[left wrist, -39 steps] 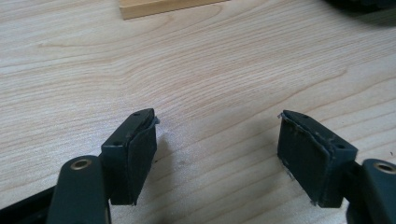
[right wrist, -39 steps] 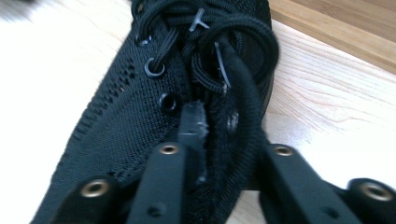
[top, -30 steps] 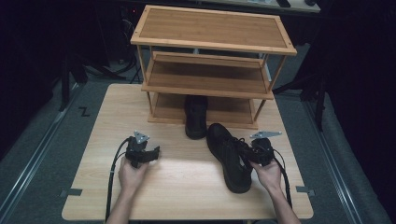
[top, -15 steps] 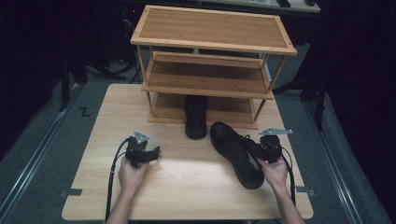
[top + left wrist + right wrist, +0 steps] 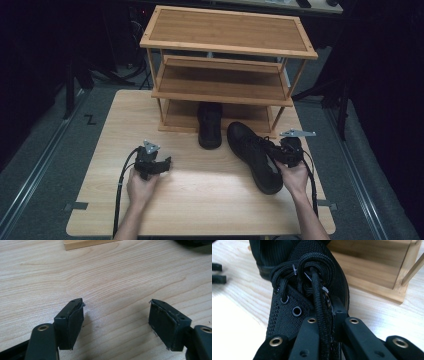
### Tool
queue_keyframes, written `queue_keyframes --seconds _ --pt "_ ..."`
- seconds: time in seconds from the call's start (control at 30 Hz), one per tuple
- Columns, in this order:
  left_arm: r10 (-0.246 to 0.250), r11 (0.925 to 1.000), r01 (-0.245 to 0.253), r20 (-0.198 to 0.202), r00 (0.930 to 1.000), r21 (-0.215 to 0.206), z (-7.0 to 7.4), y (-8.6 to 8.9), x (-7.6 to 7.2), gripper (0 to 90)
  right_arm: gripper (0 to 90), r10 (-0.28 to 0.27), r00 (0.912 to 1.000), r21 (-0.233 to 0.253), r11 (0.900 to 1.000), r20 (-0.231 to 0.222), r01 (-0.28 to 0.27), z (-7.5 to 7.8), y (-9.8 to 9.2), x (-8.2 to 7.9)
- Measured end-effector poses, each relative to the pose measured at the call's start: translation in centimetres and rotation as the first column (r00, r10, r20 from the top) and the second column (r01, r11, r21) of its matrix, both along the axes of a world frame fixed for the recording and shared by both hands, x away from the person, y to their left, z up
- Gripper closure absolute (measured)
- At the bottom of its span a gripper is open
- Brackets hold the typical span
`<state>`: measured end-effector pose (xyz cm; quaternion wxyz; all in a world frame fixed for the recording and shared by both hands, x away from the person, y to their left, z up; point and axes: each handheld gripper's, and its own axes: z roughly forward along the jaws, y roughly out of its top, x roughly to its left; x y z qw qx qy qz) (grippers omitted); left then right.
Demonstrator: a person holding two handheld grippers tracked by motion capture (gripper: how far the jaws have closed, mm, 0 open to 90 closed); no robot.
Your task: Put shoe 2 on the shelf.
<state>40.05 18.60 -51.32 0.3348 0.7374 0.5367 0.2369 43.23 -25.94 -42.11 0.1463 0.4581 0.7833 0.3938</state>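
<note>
The black shoe [image 5: 255, 156] lay on the table [image 5: 210, 200] before the rack [image 5: 225, 95], its long axis slanting from toe near the shelf to heel by the right gripper [image 5: 287, 152], which pinched its laces, while the farther left gripper [image 5: 159, 165] rested with jaws wide apart.

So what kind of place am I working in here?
Probably a recording lab rather than a home: a plain wooden table with tape marks, dark curtained surroundings, a bare bamboo shoe rack, and a black shoe clamped in the right gripper.

Pale wooden table [image 5: 210, 200], grey floor [image 5: 45, 150], dark surroundings.
</note>
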Motion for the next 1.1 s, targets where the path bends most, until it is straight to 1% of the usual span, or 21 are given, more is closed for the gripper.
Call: queue_keyframes --seconds 0.1,0.3,0.4,0.47,0.53,0.7,0.8,0.93,1.1 --pt "0.0 1.0 0.0 0.0 1.0 0.0 0.0 0.0 0.0 28.7 87.2 -0.012 0.9999 0.011 1.0 -0.001 0.012 0.2 -0.1 0.4" --pt "0.0 1.0 0.0 0.0 1.0 0.0 0.0 0.0 0.0 28.7 87.2 -0.041 0.9991 -0.009 0.999 0.0 0.041 0.3 0.2 1.2" --pt "0.0 1.0 0.0 0.0 1.0 0.0 0.0 0.0 0.0 28.6 87.2 -0.058 0.9983 0.001 0.998 0.0 0.058 0.2 0.3 1.7" --pt "0.0 1.0 0.0 0.0 1.0 0.0 0.0 0.0 0.0 28.6 87.2 -0.073 0.9973 0.013 0.997 -0.007 0.073 0.0 0.2 2.1" --pt "0.0 1.0 0.0 0.0 1.0 0.0 0.0 0.0 0.0 28.6 87.2 -0.089 0.996 0.012 0.996 -0.012 0.089 -0.1 0.1 2.5" --pt "0.0 1.0 0.0 0.0 1.0 0.0 0.0 0.0 0.0 28.7 87.2 -0.126 0.9921 -0.004 0.992 -0.004 0.126 0.1 0.5 3.8" --pt "-0.001 1.0 0.001 0.0 1.0 0.0 0.0 0.0 0.0 28.5 87.2 -0.144 0.9895 -0.014 0.989 -0.004 0.144 0.2 0.9 4.6" --pt "-0.006 1.0 0.006 -0.001 1.0 -0.001 0.0 0.0 0.0 28.2 87.2 -0.172 0.985 -0.032 0.984 0.006 0.173 0.2 2.0 5.6" --pt "-0.004 1.0 0.004 -0.001 1.0 0.0 0.0 -0.1 0.1 28.4 87.2 -0.198 0.9803 -0.016 0.98 0.003 0.198 0.3 3.5 7.0"
